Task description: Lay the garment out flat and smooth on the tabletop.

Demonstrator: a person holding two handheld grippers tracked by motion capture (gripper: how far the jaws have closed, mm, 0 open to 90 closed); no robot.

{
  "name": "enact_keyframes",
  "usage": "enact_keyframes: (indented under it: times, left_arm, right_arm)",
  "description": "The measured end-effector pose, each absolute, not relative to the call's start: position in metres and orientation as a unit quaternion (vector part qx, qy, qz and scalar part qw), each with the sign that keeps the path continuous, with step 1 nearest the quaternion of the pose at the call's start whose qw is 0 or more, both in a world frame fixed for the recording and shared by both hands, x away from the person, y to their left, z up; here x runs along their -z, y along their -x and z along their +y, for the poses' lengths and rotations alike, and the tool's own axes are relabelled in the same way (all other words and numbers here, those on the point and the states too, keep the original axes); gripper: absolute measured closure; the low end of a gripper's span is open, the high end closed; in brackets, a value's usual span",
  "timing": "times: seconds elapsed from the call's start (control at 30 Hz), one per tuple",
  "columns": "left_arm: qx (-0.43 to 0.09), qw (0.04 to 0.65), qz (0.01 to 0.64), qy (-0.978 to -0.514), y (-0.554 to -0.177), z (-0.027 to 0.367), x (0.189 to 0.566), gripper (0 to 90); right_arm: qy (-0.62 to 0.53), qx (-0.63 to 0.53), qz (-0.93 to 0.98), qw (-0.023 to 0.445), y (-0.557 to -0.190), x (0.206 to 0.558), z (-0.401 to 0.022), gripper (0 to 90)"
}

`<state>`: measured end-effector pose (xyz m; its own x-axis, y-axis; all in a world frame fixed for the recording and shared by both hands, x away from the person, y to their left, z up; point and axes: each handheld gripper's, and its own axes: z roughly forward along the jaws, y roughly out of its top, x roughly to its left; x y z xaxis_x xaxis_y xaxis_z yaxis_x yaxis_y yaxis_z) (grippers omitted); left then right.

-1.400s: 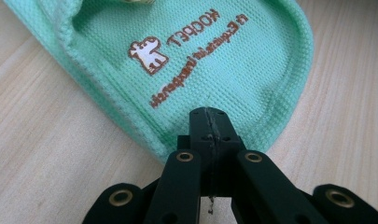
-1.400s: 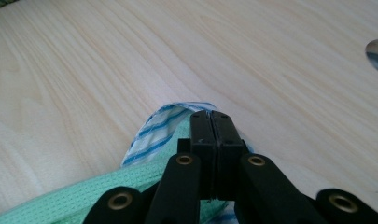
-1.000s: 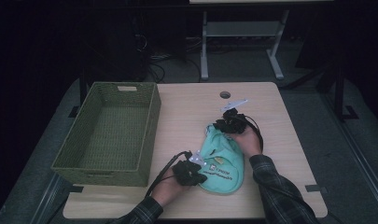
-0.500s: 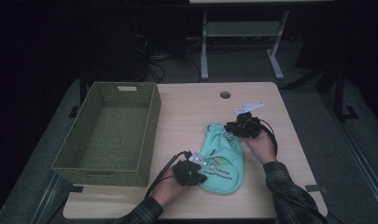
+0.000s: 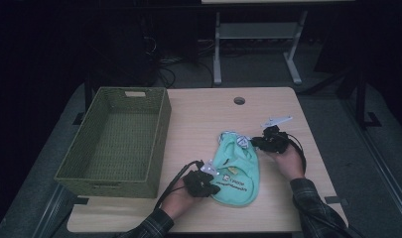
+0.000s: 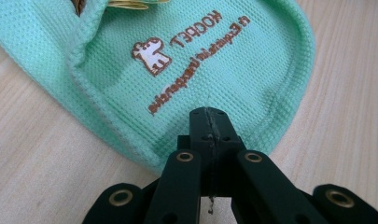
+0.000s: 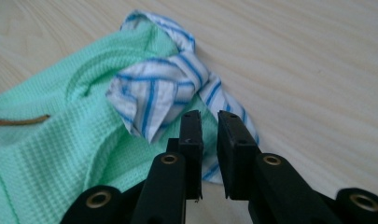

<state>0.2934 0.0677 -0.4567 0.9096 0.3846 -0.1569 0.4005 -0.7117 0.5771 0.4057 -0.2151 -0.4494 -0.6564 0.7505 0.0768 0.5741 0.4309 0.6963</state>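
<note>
Mint-green waffle cloth (image 5: 236, 168), a bib-shaped piece with a striped blue-and-white trim (image 7: 168, 88), lies flat on the pale wooden bench (image 5: 208, 114) near its front edge, right of centre; since a second ago the right tongs (image 5: 264, 142) have drawn away from the cloth's far end toward the bench's right edge, and their jaws have just been narrowing, standing now a slit apart with nothing pinched between them, their tips just over the striped trim; the left tongs (image 6: 209, 122) have kept their place at the cloth's near left hem, clenched tight, the tips pressed down on the green fabric, though whether any of it is caught between them cannot be told; the cloth itself looks scarcely shifted. A woven green basket (image 5: 120, 144) sits along the bench's left edge, well apart from the cloth; a round cable hole (image 5: 239, 100) marks the far edge; nothing lies between cloth and basket. The cloth's long axis runs from the front edge toward the back, leaning slightly right, rounded end nearest the person, striped end pointing away.
</note>
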Motion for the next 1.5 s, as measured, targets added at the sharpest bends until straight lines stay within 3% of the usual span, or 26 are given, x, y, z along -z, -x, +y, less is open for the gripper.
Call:
enact_keyframes:
  times: [0.17, 0.3, 0.4, 0.57, 0.8, 1.03, 1.2, 1.33, 1.5]
  left_arm:
    - [0.013, 0.315, 0.212, -0.925, -0.293, 0.068, 0.457, 89.6]
    - [0.013, 0.315, 0.213, -0.925, -0.293, 0.068, 0.457, 89.6]
    - [0.013, 0.315, 0.213, -0.925, -0.293, 0.068, 0.457, 89.6]
    - [0.012, 0.319, 0.216, -0.923, -0.293, 0.068, 0.457, 89.6]
    - [0.013, 0.321, 0.215, -0.922, -0.293, 0.068, 0.458, 89.6]
    - [0.024, 0.322, 0.218, -0.921, -0.294, 0.068, 0.457, 83.2]
    - [0.018, 0.342, 0.222, -0.913, -0.296, 0.070, 0.446, 82.4]
    - [0.004, 0.357, 0.228, -0.906, -0.302, 0.073, 0.435, 88.2]
    - [-0.018, 0.356, 0.236, -0.904, -0.316, 0.076, 0.425, 89.6]
  right_arm:
    - [-0.401, -0.357, 0.837, 0.109, -0.405, 0.460, -0.215, 77.3]
    - [-0.404, -0.350, 0.839, 0.102, -0.404, 0.464, -0.213, 87.7]
    - [-0.403, -0.348, 0.839, 0.111, -0.404, 0.463, -0.214, 89.4]
    - [-0.404, -0.341, 0.839, 0.131, -0.410, 0.457, -0.222, 90.0]
    - [-0.421, -0.335, 0.834, 0.123, -0.420, 0.466, -0.232, 89.2]
    - [-0.417, -0.362, 0.824, 0.124, -0.404, 0.461, -0.237, 79.3]
    - [-0.405, -0.375, 0.825, 0.124, -0.388, 0.456, -0.241, 84.0]
    - [-0.395, -0.377, 0.831, 0.110, -0.370, 0.451, -0.242, 89.7]
    - [-0.390, -0.384, 0.830, 0.103, -0.358, 0.448, -0.244, 89.8]
